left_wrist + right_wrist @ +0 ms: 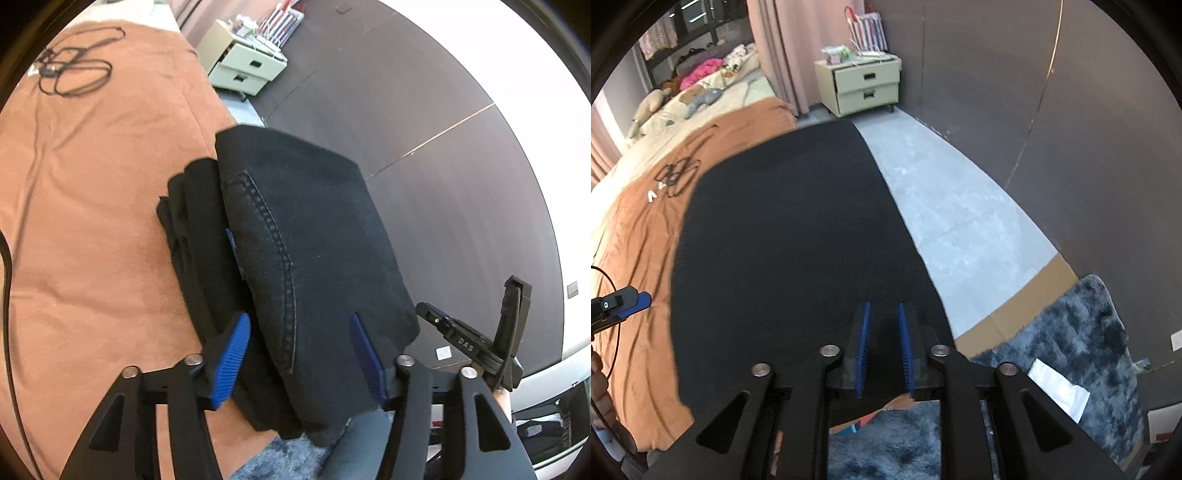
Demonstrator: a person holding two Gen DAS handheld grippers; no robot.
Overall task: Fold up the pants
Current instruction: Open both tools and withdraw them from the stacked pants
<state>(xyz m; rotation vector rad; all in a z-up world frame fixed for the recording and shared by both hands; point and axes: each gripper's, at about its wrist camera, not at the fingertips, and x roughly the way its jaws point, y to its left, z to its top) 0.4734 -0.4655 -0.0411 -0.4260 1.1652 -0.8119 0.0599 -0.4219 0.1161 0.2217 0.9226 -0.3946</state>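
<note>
A: Pants (314,236): location?

B: On the brown blanket (92,221) covering the bed, at its edge next to the floor (960,221). They are dark and folded into a thick stack; several layers show along the left side in the left wrist view, and a stitched seam runs down the top layer.

A: Left gripper (306,354): state?

B: Released. Its blue pads (231,363) stand wide apart on either side of the near end of the stack. No pad presses on the cloth.

A: Right gripper (884,347): state?

B: Jaws narrow but parted, with a clear gap between the blue pads. It sits over the near edge of the pants, and nothing is clamped.

A: Containers?

B: A pale bedside cabinet (866,86) with two drawers stands against the dark wall (1071,129). Both drawers are closed, so the contents cannot be told. Small items and a striped bag (870,31) sit on top. A coiled black cable (74,74) lies on the blanket, well apart from the pants. A shaggy grey rug (1071,350) lies on the floor.
</note>
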